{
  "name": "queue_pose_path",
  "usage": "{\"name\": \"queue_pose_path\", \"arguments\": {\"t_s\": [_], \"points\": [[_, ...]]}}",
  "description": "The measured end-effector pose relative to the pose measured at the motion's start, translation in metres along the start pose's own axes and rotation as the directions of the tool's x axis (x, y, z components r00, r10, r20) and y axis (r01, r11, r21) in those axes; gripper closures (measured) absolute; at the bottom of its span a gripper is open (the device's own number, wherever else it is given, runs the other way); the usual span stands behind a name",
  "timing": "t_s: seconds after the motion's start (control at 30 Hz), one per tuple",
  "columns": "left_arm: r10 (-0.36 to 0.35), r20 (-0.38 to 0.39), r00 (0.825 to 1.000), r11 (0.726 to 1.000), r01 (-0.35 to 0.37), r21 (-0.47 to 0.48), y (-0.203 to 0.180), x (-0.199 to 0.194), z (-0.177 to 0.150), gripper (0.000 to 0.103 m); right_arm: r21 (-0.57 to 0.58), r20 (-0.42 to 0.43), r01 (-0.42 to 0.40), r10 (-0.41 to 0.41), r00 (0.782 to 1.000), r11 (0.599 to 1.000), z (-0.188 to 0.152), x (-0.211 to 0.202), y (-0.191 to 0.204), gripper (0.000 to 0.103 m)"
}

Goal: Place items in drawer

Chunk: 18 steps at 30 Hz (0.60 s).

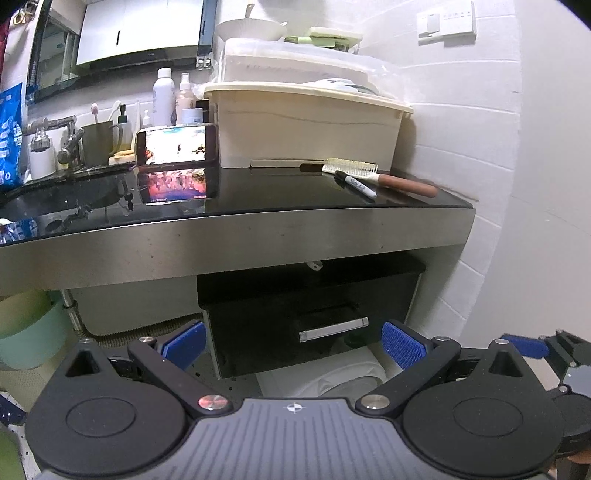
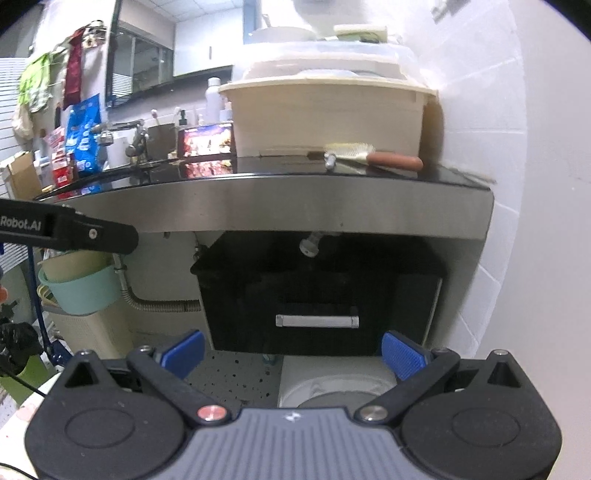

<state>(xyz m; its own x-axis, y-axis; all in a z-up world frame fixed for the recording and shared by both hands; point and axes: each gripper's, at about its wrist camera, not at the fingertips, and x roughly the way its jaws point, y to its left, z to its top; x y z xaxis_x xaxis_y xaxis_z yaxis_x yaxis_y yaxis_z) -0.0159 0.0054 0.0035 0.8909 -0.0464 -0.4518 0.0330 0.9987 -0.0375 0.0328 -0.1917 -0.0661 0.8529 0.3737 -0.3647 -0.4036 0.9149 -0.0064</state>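
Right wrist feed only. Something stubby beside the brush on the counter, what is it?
Observer: A black marker, lying just in front of the brush.
Operator: Left hand-held gripper open?
Observer: Yes. The left hand-held gripper is open and empty, facing the drawer handle.
Operator: The lit rectangle?
Observer: A phone propped on its side, screen on.

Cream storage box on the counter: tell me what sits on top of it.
On the cream storage box sits a clear plastic lid, with a white bowl and a green item above. The box's inside is hidden.
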Motion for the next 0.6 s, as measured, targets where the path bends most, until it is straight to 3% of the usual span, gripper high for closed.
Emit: {"name": "queue_pose_path", "arguments": {"t_s": [0.33, 0.6], "points": [[-0.006, 0.006, 1.0, 1.0, 0.006, -0.001, 0.002, 0.0, 0.0, 0.0, 0.028, 0.037, -0.065, 0.064, 0.997, 0.998, 0.007, 0.001, -0.007, 0.0], [-0.004, 0.016, 1.0, 1.0, 0.003, 0.016, 0.001, -0.002, -0.001, 0.0, 0.044, 0.012, -0.068, 0.068, 0.998, 0.997, 0.006, 0.012, -0.007, 0.0]]}}
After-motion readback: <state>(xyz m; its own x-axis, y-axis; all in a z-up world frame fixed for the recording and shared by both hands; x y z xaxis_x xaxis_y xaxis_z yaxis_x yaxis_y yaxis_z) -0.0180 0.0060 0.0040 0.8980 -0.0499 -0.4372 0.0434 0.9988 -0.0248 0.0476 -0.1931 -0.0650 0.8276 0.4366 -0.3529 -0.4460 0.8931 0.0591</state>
